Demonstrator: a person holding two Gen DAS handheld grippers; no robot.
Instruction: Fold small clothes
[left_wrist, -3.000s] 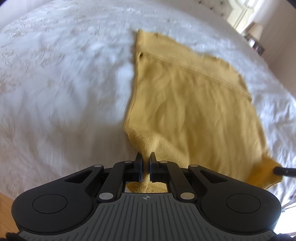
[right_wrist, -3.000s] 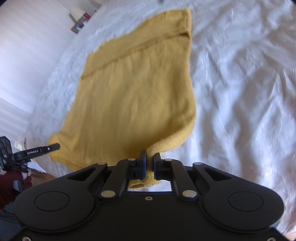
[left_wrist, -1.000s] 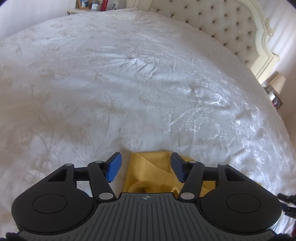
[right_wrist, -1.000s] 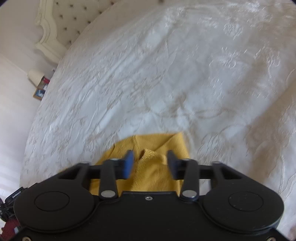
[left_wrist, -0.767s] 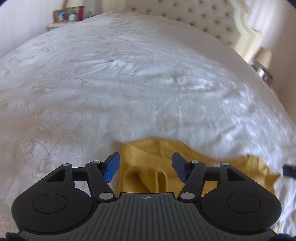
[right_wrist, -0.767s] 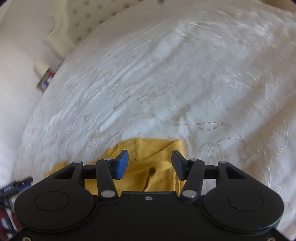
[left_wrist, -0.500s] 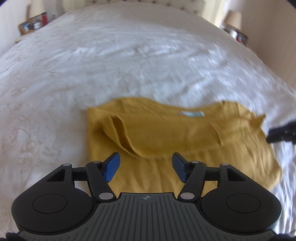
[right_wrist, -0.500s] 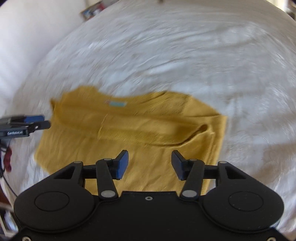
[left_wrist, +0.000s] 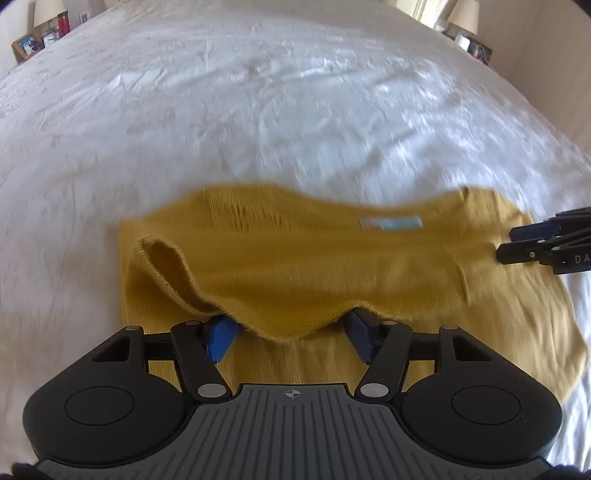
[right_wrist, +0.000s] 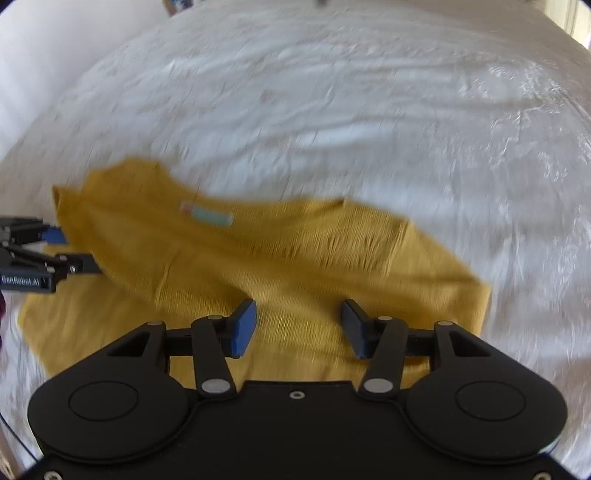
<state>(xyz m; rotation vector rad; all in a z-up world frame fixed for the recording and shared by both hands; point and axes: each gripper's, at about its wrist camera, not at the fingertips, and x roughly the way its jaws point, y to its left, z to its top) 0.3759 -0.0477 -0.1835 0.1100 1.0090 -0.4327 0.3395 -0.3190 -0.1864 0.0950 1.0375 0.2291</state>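
Note:
A mustard-yellow knit garment (left_wrist: 314, 266) lies folded over on the white bedspread (left_wrist: 258, 110), with a small light-blue label (left_wrist: 391, 222) near its far edge. It also shows in the right wrist view (right_wrist: 277, 266). My left gripper (left_wrist: 290, 332) is open and empty, low over the garment's near fold, whose edge sags between the blue pads. My right gripper (right_wrist: 298, 325) is open and empty above the garment's right part. Each gripper shows at the side of the other's view: the right (left_wrist: 546, 245) and the left (right_wrist: 40, 254).
The white embroidered bedspread (right_wrist: 369, 110) spreads all around the garment. Picture frames and a red bottle (left_wrist: 40, 33) stand at the far left beyond the bed. A lamp (left_wrist: 465, 16) stands on a nightstand at the far right.
Both grippers, shut on the garment's corners three seconds ago, have let go and pulled back. The garment now lies folded. Both views have drawn nearer its near fold in the last half second.

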